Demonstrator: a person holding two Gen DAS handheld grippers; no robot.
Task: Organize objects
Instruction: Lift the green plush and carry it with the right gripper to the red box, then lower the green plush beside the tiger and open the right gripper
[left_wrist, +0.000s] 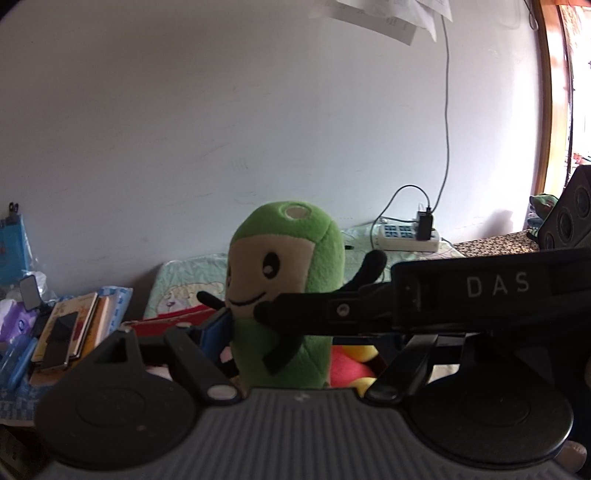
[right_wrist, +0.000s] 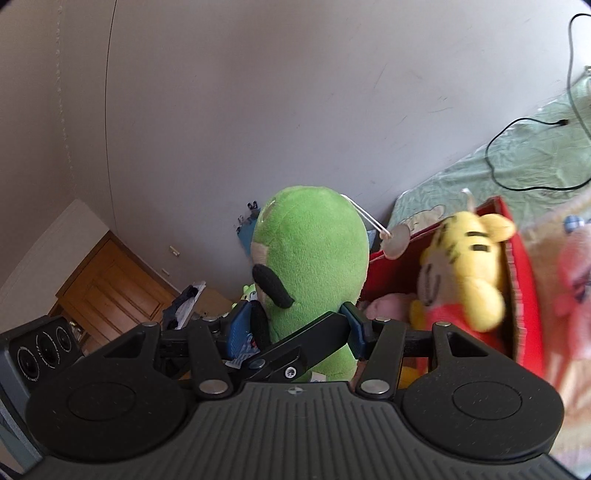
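A green plush toy (left_wrist: 284, 258) with a beige smiling face and black limbs stands upright in mid-air above a red box (right_wrist: 517, 266). My right gripper (right_wrist: 297, 326) is shut on the toy's lower body (right_wrist: 314, 258), its blue pads (right_wrist: 352, 325) pressed into both sides. In the left wrist view the right gripper's black arm (left_wrist: 461, 291) reaches in from the right across the toy's front. My left gripper (left_wrist: 299, 332) stands open and wide around the toy. Its left blue pad (left_wrist: 212, 332) is beside the toy; its right finger is hidden behind the other gripper.
A yellow tiger plush (right_wrist: 465, 266) in red lies in the box, with a pink plush (right_wrist: 576, 280) to the right. A stack of books (left_wrist: 70, 332) sits at the left. A white power strip (left_wrist: 406, 236) with cables lies on the green bedsheet (right_wrist: 498, 177) by the wall.
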